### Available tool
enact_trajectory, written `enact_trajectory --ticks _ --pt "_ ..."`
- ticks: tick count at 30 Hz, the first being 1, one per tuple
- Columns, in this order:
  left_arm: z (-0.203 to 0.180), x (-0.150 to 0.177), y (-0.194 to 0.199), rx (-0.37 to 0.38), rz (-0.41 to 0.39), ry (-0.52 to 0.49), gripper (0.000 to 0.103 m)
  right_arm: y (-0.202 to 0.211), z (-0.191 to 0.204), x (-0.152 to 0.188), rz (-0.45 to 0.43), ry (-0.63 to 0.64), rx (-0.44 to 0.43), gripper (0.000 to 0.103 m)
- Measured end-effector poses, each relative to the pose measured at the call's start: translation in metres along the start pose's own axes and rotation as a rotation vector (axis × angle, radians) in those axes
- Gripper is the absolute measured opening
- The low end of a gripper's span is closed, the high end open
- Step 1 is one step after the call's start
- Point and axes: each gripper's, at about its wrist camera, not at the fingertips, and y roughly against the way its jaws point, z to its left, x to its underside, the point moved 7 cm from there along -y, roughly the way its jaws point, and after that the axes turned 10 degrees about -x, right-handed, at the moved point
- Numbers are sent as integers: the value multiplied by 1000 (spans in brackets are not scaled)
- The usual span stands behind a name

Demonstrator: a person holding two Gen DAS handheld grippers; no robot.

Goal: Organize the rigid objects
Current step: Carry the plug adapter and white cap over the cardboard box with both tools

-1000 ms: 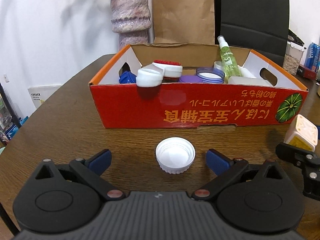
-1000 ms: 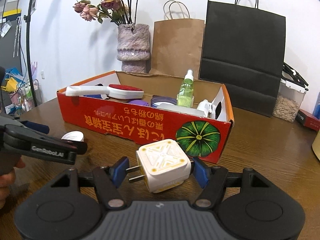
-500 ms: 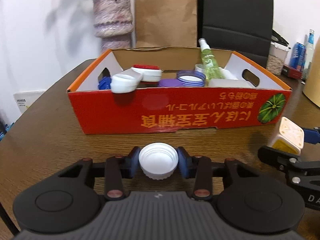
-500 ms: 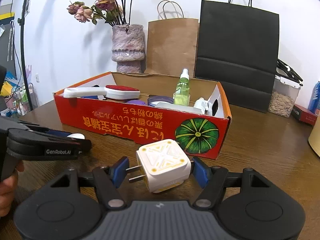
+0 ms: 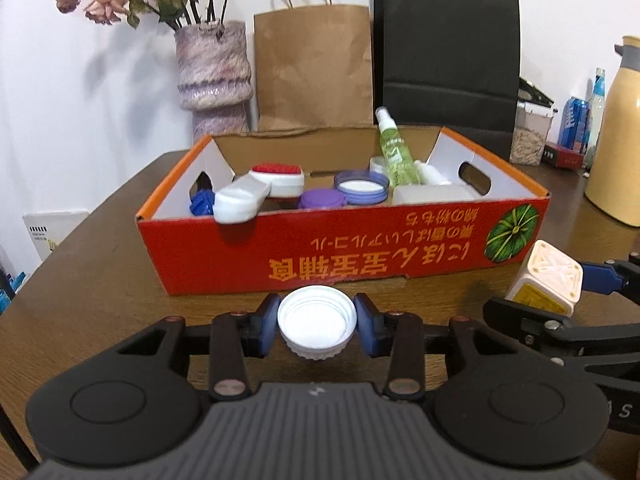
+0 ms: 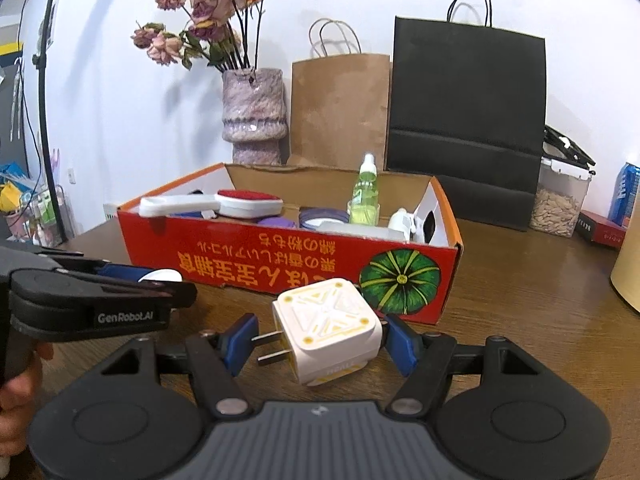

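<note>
My left gripper point(image 5: 317, 326) is shut on a white jar lid point(image 5: 316, 322) and holds it above the brown table, in front of the red cardboard box point(image 5: 360, 252). My right gripper point(image 6: 318, 340) is shut on a white cube plug adapter point(image 6: 326, 330), prongs pointing left, near the box's right front corner. The adapter also shows in the left wrist view point(image 5: 546, 278). The box point(image 6: 280, 260) holds a white and red brush point(image 5: 256, 188), purple lids point(image 5: 360, 186), a green spray bottle point(image 5: 396, 148) and white items.
A purple vase with dried flowers point(image 5: 214, 76), a brown paper bag point(image 5: 314, 68) and a black bag point(image 5: 448, 64) stand behind the box. A yellow thermos point(image 5: 618, 136), a seed container point(image 6: 560, 196) and cans point(image 5: 576, 120) are at the right.
My left gripper closed on the white lid and lifted it off the table. My right gripper has risen slightly with the adapter held throughout.
</note>
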Motion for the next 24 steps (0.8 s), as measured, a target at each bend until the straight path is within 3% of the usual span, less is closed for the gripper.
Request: enact_trajectory --ticks 11,24 --pt "6 -26 26 5 -88 31 41 10 7 -19 -92 -11 22 68" --pt "15 -74 26 -11 -164 113 41 3 3 -60 -204 -27 57 68"
